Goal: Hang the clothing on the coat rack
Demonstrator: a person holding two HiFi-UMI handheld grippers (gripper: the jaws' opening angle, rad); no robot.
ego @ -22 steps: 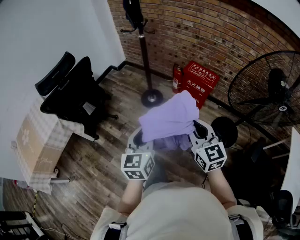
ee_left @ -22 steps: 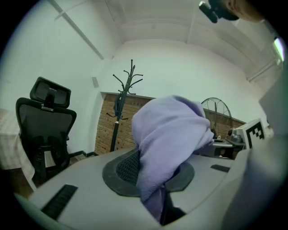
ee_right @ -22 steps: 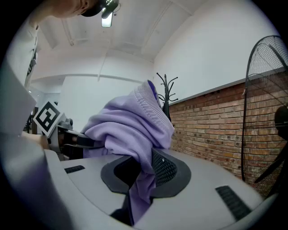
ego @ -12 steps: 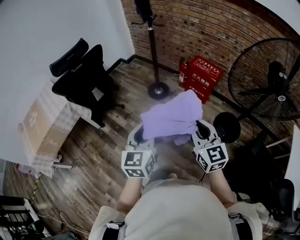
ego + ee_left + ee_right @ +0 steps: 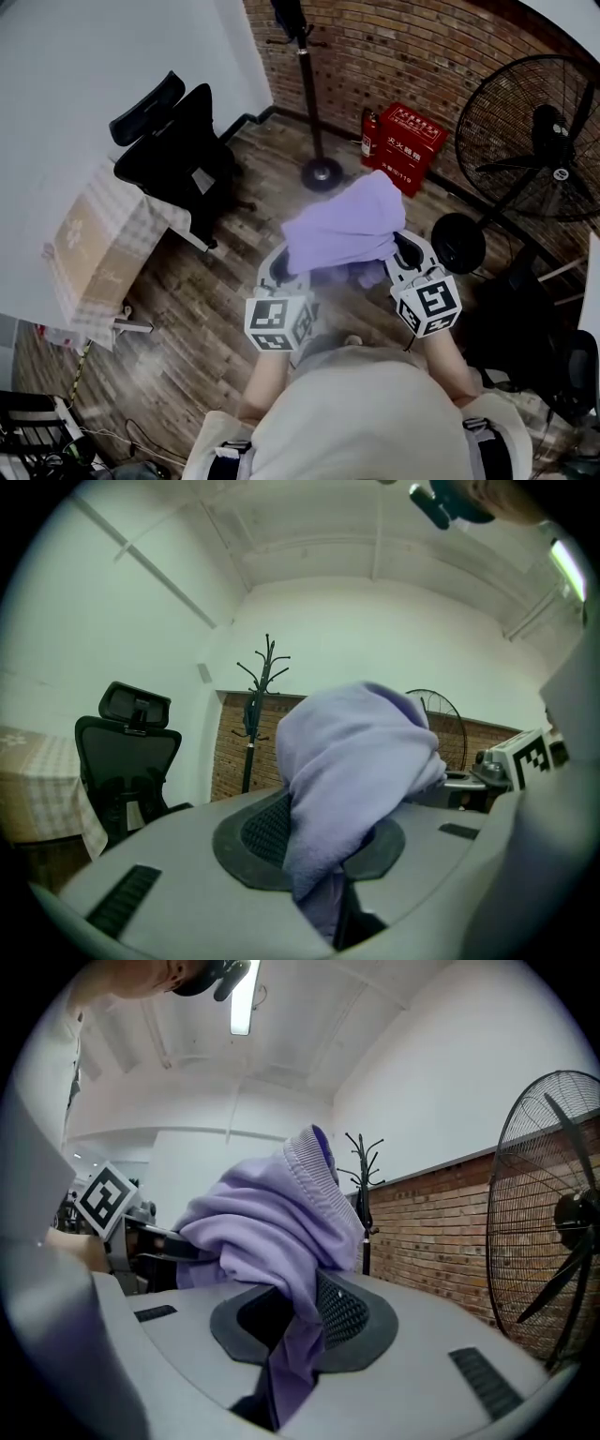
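A light purple garment of soft, fleece-like fabric (image 5: 345, 225) is hanging bunched between 2 grippers in front of the person's chest, above the wooden plank floor (image 5: 197, 309). The left gripper (image 5: 323, 855) is clamping its jaws on one part of the fabric, and a fold is running down into the narrow gap between them. The right gripper (image 5: 291, 1335) is pinching another part in the same way, with its jaws pressed on the cloth. The fabric is rising in a loose, rounded heap over both grippers, with many soft wrinkles. In the right gripper view a ribbed band is showing at the top edge of the heap. The dark, tall coat rack (image 5: 305, 84) is standing far ahead, near the red brick wall (image 5: 422, 56), well apart from the garment.
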